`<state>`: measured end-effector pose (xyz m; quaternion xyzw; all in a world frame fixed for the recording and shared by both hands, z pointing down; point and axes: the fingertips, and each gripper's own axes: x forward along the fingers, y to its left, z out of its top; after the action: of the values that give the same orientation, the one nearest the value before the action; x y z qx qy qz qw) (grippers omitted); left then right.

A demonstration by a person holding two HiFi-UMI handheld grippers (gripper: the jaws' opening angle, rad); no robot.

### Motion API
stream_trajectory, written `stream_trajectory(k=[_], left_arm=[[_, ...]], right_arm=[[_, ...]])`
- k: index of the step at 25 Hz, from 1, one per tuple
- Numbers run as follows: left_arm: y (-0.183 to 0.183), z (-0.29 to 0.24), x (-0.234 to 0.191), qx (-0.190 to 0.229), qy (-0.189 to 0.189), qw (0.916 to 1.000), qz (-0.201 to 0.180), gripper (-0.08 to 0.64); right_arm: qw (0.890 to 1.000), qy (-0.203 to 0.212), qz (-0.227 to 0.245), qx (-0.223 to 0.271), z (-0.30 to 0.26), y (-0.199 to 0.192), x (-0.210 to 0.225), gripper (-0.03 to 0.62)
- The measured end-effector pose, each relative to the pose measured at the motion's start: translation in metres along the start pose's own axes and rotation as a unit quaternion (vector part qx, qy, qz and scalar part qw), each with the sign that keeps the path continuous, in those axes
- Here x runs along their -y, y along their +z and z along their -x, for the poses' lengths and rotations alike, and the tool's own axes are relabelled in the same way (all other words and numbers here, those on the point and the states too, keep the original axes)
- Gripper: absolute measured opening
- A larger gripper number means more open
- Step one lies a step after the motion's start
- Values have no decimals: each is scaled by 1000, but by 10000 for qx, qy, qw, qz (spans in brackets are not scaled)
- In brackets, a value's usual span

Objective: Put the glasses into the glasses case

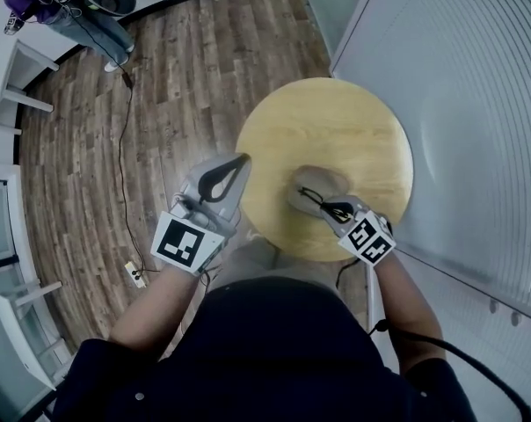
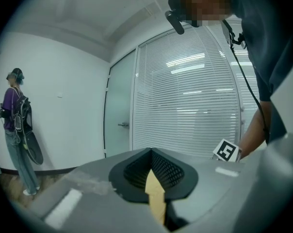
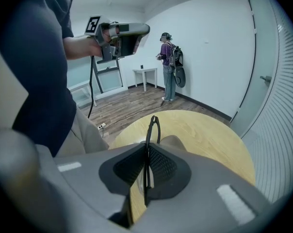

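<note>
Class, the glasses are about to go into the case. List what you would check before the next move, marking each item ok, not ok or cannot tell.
1. Grip on the glasses: ok. The right gripper has its fingers shut on the frame.
2. Glasses case in place: ok. It lies on the table, just beyond the right gripper.
3. Case open to receive them: cannot tell. The gripper covers much of it.
4. Left gripper out of the way: ok. It is shut, empty, and held off the table's edge.
5. Bystander clear: ok. The person stands far across the room.
</note>
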<state>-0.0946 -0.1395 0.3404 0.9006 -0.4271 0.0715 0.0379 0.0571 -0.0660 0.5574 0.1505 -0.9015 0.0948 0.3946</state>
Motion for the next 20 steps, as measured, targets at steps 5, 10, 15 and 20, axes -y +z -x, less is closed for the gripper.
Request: stream_trajectory(k=[5,10,15,20], left_arm=[[-22,-1,-3,-106,45,9999,113,0],[-29,-5,-6,-203,107,9994,252,0],[-45,-3,-12,-347,188,9985,367,0],[-58,-6,-16,-453,235,9977,436,0]], right_arm=[[9997,190,-105,-54,-16,-10,-2,31],[9993,319,-113,-161,-23,-13,6,31],[9981,543,-130,-247,-34,-20,6,31],[9969,683,-262,-294,-44,-28,8,31]])
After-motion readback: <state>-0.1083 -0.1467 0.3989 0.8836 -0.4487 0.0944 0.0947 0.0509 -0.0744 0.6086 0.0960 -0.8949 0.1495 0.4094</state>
